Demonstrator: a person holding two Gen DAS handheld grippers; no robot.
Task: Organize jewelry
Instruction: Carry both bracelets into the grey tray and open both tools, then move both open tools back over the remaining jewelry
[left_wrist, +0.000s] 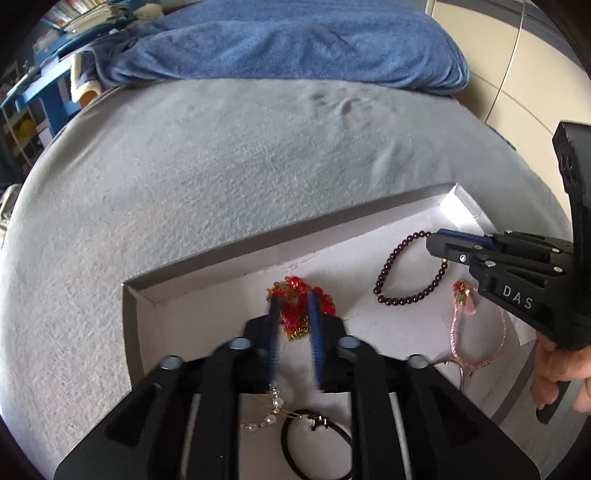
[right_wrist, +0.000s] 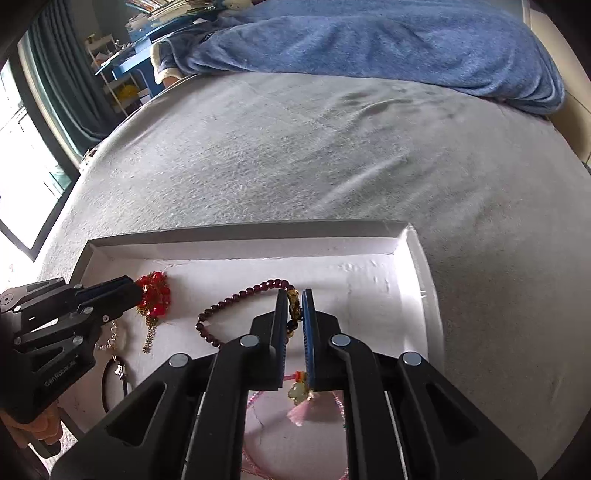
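A shallow white cardboard tray (right_wrist: 413, 254) sat on the nubby grey bedspread (left_wrist: 221, 166), a rumpled blue fleece blanket (left_wrist: 295, 40) beyond it. Inside lay the jewelry. The left gripper (left_wrist: 293, 314) had its ribbed blue pads parted around a glittery red-and-gold beaded cluster (left_wrist: 295, 299), not pressing it. The right gripper (right_wrist: 295, 314) pinched the round, glossy dark garnet bead bracelet (right_wrist: 236, 299) at its amber charm. Nearer lay a pearl strand (left_wrist: 271, 410), a black hair tie (left_wrist: 317, 446) and a pink cord necklace (left_wrist: 458, 332).
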